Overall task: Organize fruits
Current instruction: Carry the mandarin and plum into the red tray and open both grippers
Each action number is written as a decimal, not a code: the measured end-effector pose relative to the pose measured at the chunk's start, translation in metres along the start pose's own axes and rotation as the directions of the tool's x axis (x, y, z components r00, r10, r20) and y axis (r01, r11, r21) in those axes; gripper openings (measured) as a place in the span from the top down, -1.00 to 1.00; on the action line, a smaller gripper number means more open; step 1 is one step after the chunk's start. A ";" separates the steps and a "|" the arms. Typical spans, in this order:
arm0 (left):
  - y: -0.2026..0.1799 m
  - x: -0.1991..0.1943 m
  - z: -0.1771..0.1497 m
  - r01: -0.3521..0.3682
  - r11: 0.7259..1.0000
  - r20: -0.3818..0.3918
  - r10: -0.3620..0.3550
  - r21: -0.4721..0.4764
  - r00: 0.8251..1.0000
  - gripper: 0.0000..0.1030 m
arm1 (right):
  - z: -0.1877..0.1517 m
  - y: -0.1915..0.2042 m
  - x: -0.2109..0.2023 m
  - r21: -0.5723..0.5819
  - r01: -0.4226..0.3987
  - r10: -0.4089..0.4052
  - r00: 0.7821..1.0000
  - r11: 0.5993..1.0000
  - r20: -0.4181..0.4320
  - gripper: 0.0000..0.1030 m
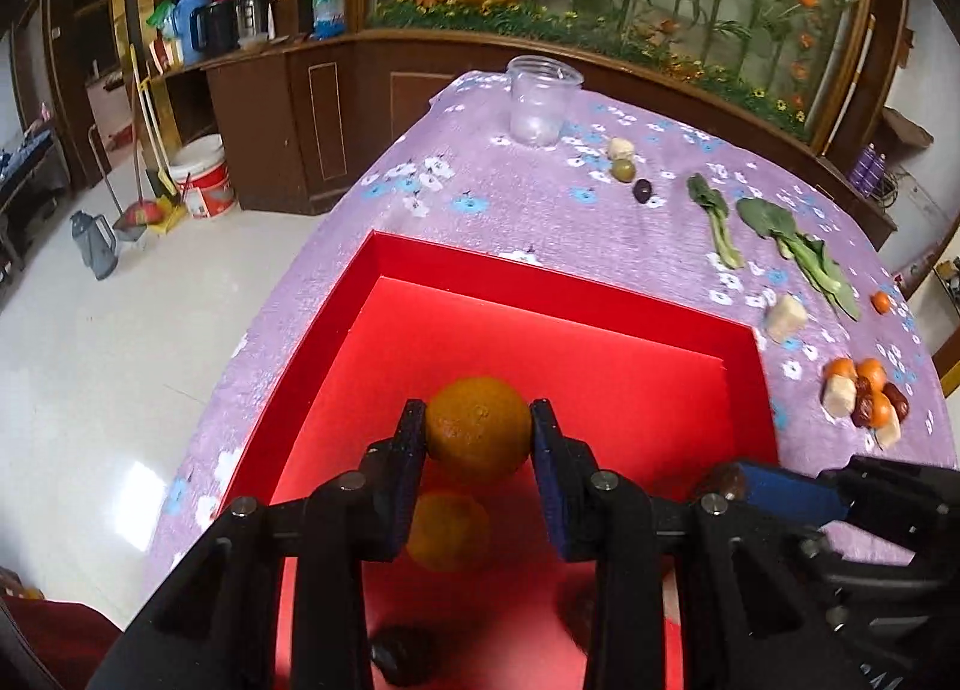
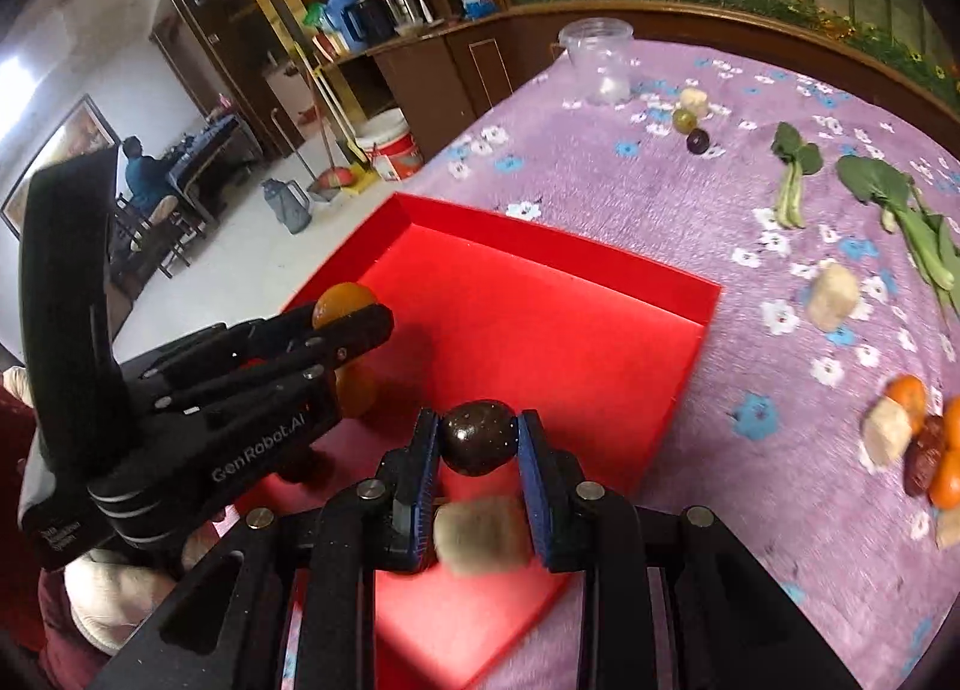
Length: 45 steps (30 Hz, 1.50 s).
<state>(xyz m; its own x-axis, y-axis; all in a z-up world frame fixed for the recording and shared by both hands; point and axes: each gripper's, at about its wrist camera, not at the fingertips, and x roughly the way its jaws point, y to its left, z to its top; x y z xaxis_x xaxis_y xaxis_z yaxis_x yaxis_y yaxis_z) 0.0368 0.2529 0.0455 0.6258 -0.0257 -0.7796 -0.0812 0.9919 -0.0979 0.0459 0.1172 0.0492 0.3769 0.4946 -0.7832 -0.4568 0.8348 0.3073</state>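
A red box lies on the purple flowered cloth. My left gripper is shut on an orange and holds it above the box floor; it also shows in the right wrist view. Another orange lies in the box below. My right gripper is shut on a dark round fruit over the box's near right part; its tip shows in the left wrist view. A pale chunk lies in the box under it. Dark fruits lie at the near end.
On the cloth to the right lie a pile of small oranges, red dates and pale chunks, leafy greens, a pale chunk, grapes and a clear plastic jar. The table edge falls to the floor at left.
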 end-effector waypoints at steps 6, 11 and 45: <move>-0.003 0.017 0.000 -0.003 1.000 -0.056 0.003 0.006 0.998 0.35 | 0.002 0.004 0.023 -0.026 0.007 -0.008 0.999 1.000 -0.042 0.42; -0.004 0.008 0.001 -0.014 1.000 -0.058 0.013 -0.012 0.998 0.25 | -0.005 0.013 0.014 -0.070 0.017 -0.018 1.000 0.997 -0.012 0.40; -0.178 -0.044 -0.046 0.247 0.954 -0.077 -0.237 0.169 0.968 -0.28 | -0.114 -0.233 -0.176 0.432 0.139 -0.233 0.957 0.891 0.173 0.12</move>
<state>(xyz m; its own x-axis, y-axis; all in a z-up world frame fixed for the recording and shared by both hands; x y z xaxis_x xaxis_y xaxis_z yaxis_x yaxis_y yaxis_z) -0.0113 0.0715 0.0687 0.5654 -0.2694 -0.7796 0.2082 0.9612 -0.1811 -0.0060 -0.1925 0.0537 0.6061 0.3210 -0.7278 -0.0068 0.9170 0.3989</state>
